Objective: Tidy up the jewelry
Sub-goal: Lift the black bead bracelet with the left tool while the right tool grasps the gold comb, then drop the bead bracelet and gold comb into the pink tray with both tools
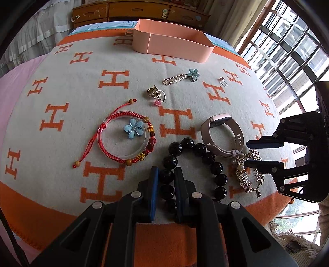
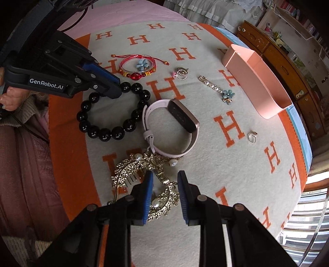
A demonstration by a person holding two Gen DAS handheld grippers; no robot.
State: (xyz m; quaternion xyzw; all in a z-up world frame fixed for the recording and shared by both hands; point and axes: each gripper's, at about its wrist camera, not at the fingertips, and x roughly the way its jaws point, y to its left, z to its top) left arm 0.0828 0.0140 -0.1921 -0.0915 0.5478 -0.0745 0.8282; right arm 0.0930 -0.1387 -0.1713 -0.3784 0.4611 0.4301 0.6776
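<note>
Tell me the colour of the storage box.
The open rectangular storage box is peach pink, clearest in the left wrist view.

Cream blanket (image 1: 67,86) carries orange H letters and an orange border. Beads (image 2: 115,131) are glossy black, the box (image 1: 172,46) peach-pink, the braided bracelet (image 1: 123,139) red, its flower (image 1: 134,128) pale blue.

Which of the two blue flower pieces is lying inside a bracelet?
The loose blue flower, ringed by the red cord bracelet. The other blue flower ends a pearl pin nearer the pink box.

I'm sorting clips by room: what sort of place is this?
Probably a bedroom: the jewelry lies on a blanket spread over what looks like a bed, with a wooden dresser behind and a barred window beside it.
</note>
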